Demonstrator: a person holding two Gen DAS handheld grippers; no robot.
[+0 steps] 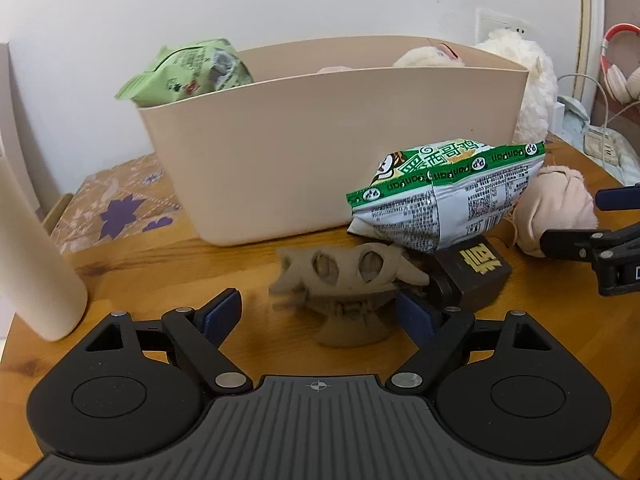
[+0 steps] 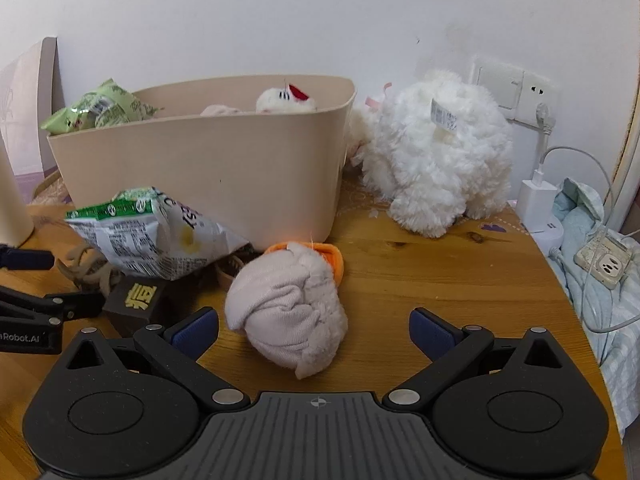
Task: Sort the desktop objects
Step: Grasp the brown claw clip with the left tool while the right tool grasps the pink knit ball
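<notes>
A beige bin (image 1: 320, 152) (image 2: 208, 168) stands at the back of the wooden table, with a green snack packet (image 1: 188, 70) and a small plush in it. In front of it lie a green-and-silver snack bag (image 1: 444, 196) (image 2: 156, 236), a black box with gold lettering (image 1: 476, 272) (image 2: 138, 300), a tan skull-shaped toy (image 1: 348, 280) and a rolled pink cloth (image 2: 288, 308) (image 1: 556, 208). My left gripper (image 1: 318, 316) is open, low over the table, with the tan toy between its fingers, untouched. The right gripper (image 2: 314, 330) is open around the pink cloth.
A large white plush (image 2: 436, 152) sits right of the bin. A cream bottle (image 1: 32, 248) stands at the left. Chargers, cables and a power strip (image 2: 604, 264) crowd the table's right edge, by a light blue cloth. Headphones (image 1: 620, 68) hang at far right.
</notes>
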